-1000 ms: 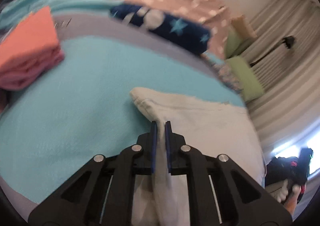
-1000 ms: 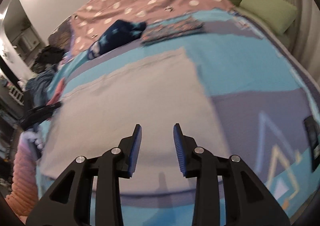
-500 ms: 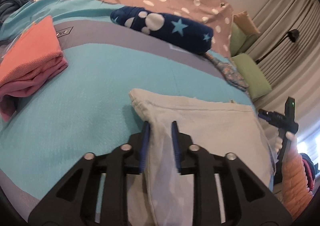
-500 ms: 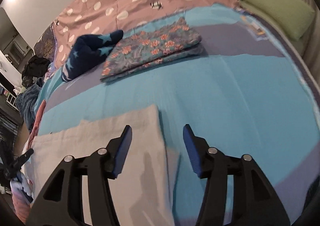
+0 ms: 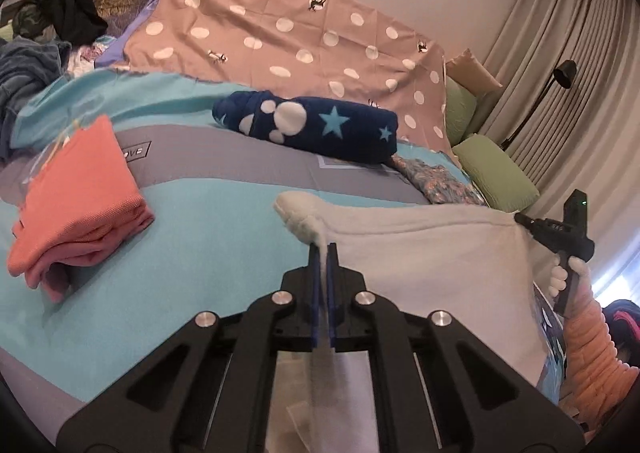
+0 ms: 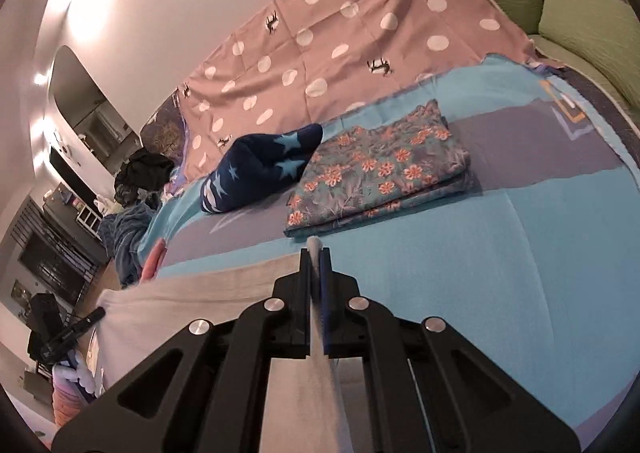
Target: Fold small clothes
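Left wrist view: our left tool (image 5: 323, 249) is clamped on a corner of the white cloth (image 5: 420, 249), a tuft of fabric bunching out past the tips at 12 o'clock. The cloth stretches away toward 3 o'clock, where the right tool (image 5: 552, 231) pinches the opposite corner. From the right wrist camera, the right tool (image 6: 316, 253) is likewise shut on the cloth (image 6: 224, 285), its edge poking out between the blades.

We hold both corners of one edge so the cloth stays taut and flat between us; that looks like the start of a fold, with the gripped edge ready to be carried over onto the rest. The cloth lies on the bed (image 5: 192, 213), near its front edge.

Finished pieces seem parked clear of the working area: the orange stack (image 5: 76, 209) at 9 o'clock, the navy roll (image 5: 312, 125) at 12, and the floral stack (image 6: 384, 169) further back. A slack corner could spoil the fold.
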`<act>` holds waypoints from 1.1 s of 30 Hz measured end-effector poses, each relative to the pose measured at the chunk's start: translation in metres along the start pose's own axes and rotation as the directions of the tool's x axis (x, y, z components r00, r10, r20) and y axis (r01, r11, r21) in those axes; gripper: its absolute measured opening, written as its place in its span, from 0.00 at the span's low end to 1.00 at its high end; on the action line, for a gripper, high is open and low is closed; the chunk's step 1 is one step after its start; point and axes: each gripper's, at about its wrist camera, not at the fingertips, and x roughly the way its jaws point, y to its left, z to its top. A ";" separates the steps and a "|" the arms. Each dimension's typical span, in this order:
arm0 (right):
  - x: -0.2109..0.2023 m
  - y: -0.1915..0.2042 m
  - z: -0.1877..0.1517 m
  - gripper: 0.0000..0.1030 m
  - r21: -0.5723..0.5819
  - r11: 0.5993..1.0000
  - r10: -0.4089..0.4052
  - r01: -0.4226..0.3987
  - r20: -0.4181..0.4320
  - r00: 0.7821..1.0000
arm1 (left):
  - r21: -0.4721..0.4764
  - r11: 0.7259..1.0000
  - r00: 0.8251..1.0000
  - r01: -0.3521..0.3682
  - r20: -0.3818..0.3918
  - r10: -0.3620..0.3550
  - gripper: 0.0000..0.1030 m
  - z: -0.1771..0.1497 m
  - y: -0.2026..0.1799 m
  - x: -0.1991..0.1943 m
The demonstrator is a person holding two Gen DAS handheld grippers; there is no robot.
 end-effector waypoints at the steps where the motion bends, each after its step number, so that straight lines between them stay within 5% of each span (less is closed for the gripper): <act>1: 0.016 -0.001 -0.001 0.04 -0.011 1.000 -0.030 0.029 -0.038 0.999 | -0.007 1.000 1.000 -0.017 -0.019 0.016 0.05 0.000 0.004 0.008; 5: 0.063 -0.015 -0.020 0.07 0.008 0.986 -0.160 0.164 -0.191 0.968 | -0.017 0.992 0.980 -0.123 -0.158 0.119 0.13 -0.017 0.023 0.053; 11: -0.016 -0.011 -0.049 0.19 -0.024 0.988 -0.153 0.151 -0.129 0.980 | -0.012 0.990 0.985 -0.139 -0.105 0.137 0.32 -0.036 0.024 0.010; 16: -0.086 0.008 -0.119 0.21 -0.094 0.986 -0.152 0.139 -0.143 0.978 | -0.026 0.996 0.996 -0.081 -0.043 0.079 0.41 -0.070 0.004 -0.053; 23: -0.122 -0.011 -0.204 0.24 0.030 0.991 -0.121 0.130 -0.206 0.971 | -0.057 0.998 0.989 -0.013 -0.151 0.004 0.44 -0.140 -0.019 -0.083; 25: -0.129 -0.018 -0.212 0.22 0.084 0.989 -0.101 0.119 -0.190 0.977 | -0.066 0.998 0.984 0.002 -0.176 -0.014 0.42 -0.154 -0.022 -0.086; 27: -0.132 -0.013 -0.213 0.03 0.067 0.986 -0.141 0.155 -0.177 0.974 | -0.031 0.999 0.973 -0.016 -0.229 0.009 0.06 -0.168 -0.029 -0.083; 31: -0.143 -0.005 -0.209 0.01 0.022 0.975 -0.214 0.220 -0.154 0.965 | -0.014 1.000 0.972 -0.010 -0.233 0.007 0.02 -0.183 -0.034 -0.101; 33: -0.133 -0.012 -0.216 0.00 -0.065 0.908 -0.419 0.414 -0.176 0.891 | -0.001 0.999 0.966 -0.039 -0.255 0.037 0.02 -0.194 -0.030 -0.103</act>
